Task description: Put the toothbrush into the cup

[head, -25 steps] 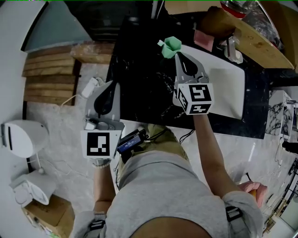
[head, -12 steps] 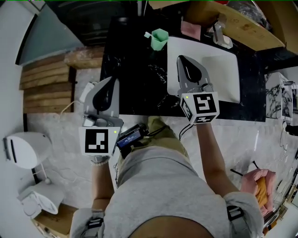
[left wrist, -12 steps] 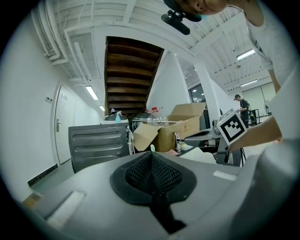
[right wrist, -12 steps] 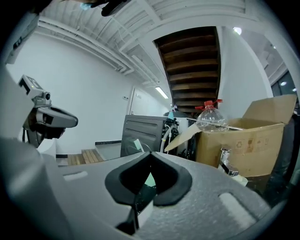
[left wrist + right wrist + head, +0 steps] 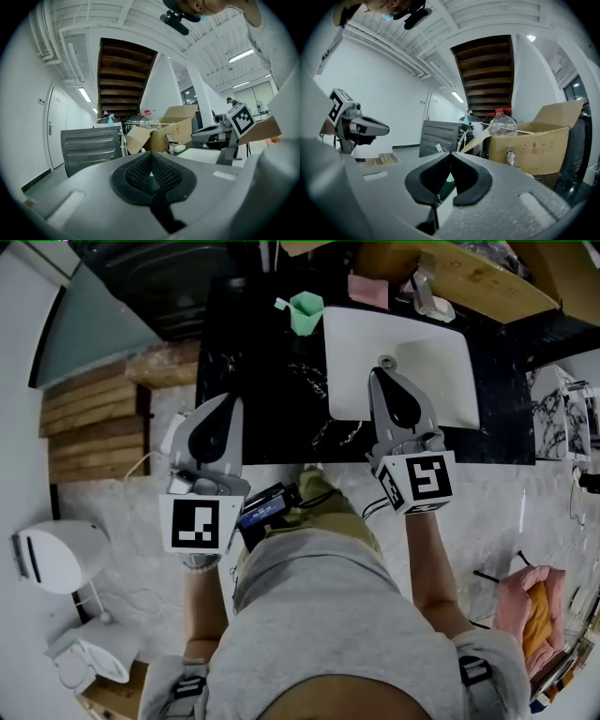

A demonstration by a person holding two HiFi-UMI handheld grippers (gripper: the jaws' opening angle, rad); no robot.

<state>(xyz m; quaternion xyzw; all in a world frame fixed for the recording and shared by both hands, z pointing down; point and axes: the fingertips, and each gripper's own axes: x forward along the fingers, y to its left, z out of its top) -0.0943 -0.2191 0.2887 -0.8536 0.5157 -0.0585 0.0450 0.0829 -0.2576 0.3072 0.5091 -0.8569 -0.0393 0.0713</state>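
A green cup (image 5: 306, 313) stands at the back of the black counter (image 5: 258, 381), left of the white sink (image 5: 441, 371). A white toothbrush (image 5: 282, 304) sticks out of its rim to the left. My right gripper (image 5: 382, 365) hangs over the sink's near left part, well short of the cup, jaws shut and empty. Between its pads in the right gripper view (image 5: 450, 153) a bit of the green cup (image 5: 449, 177) shows. My left gripper (image 5: 232, 401) sits at the counter's near left edge, shut on nothing; the left gripper view (image 5: 151, 154) shows its pads meeting.
A pink block (image 5: 367, 291) and a tap (image 5: 427, 298) sit behind the sink, under a cardboard box (image 5: 487, 282). Wooden pallets (image 5: 94, 418) lie left of the counter, and white appliances (image 5: 52, 554) stand on the marble floor.
My right gripper, which had its tips at the cup a second ago, has pulled back toward the person over the sink. The left gripper has hardly moved.
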